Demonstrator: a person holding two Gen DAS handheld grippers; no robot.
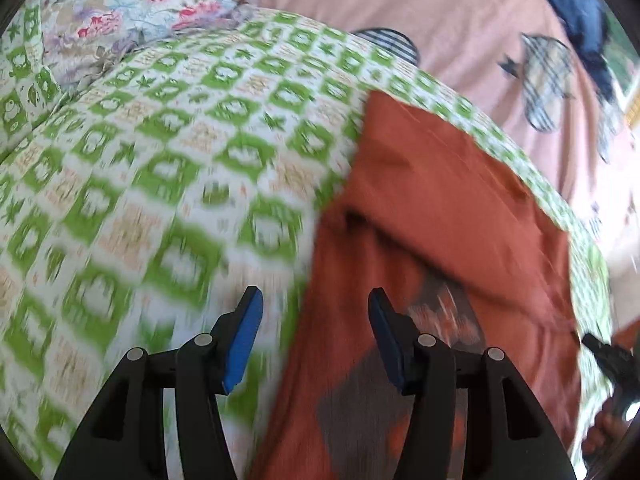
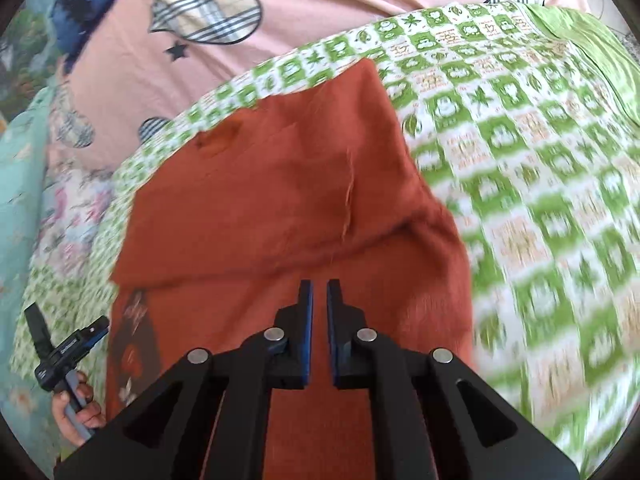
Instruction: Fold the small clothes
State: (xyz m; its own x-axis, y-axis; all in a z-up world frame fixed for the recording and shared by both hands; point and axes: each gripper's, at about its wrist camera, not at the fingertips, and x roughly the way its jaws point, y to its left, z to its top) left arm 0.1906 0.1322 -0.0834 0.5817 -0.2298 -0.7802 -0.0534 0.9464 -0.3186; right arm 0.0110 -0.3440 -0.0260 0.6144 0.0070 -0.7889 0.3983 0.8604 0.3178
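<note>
While the rust-red garment lies partly folded on the green-checked quilt, its top flap doubled down over the lower part, both tongs hang above it empty. The left tongs stand wide apart over the garment's left edge, gripping nothing. The right tongs show only a narrow gap between the blue pads, with no cloth caught between them. A pink sheet with plaid hearts spreads beyond the quilt.
</note>
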